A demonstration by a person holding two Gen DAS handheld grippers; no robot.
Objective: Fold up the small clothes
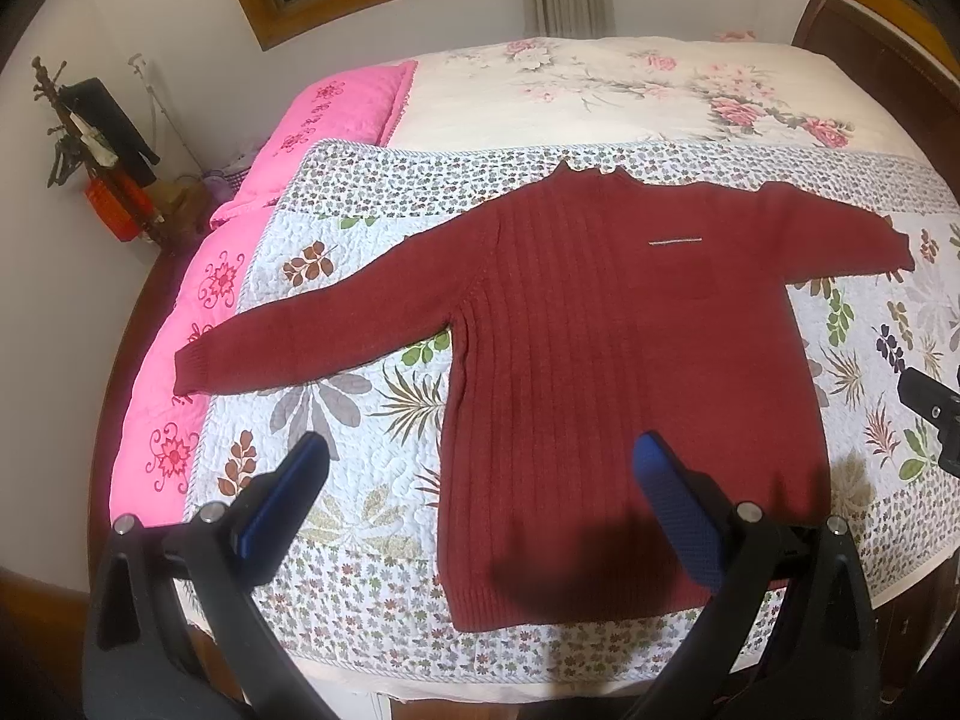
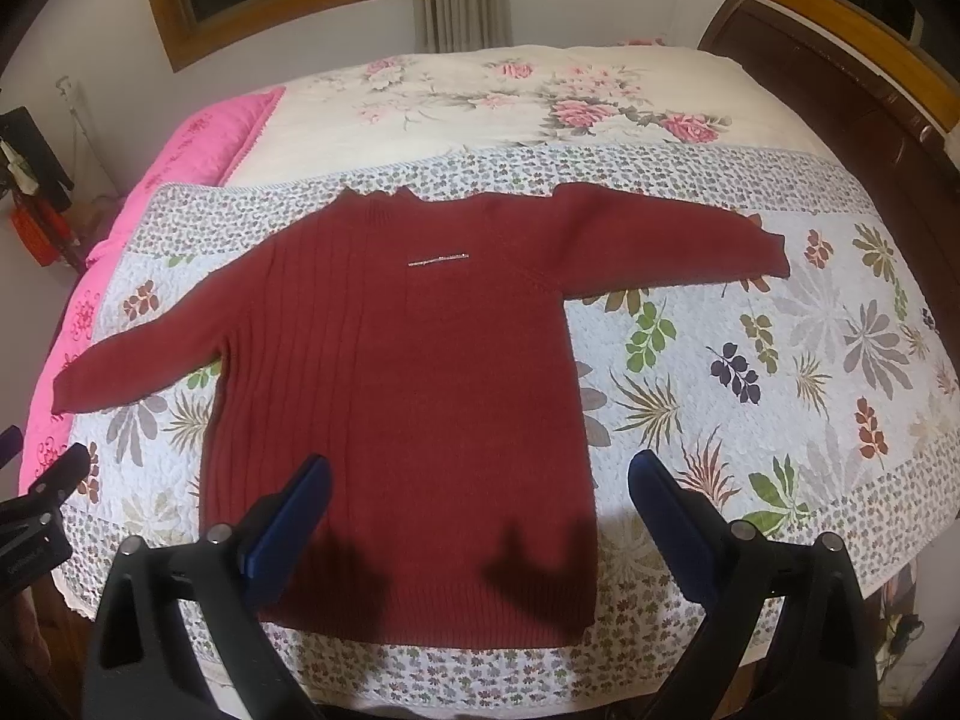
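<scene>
My left gripper (image 1: 480, 480) hangs with its jaws wide apart over the near left hem of the dark red ribbed knit sweater (image 1: 600, 360), which lies flat, sleeves spread, on the leaf-print quilted bedspread (image 1: 336, 420). My right gripper (image 2: 480, 498), equally agape, hovers at the right hem. Pinching quilt along with knit could drag both. Gripper shadows obscure the hem.

Left gripper (image 1: 480, 468) and right gripper (image 2: 480, 486) both hover side by side, jaws spread wide, holding nothing.
</scene>
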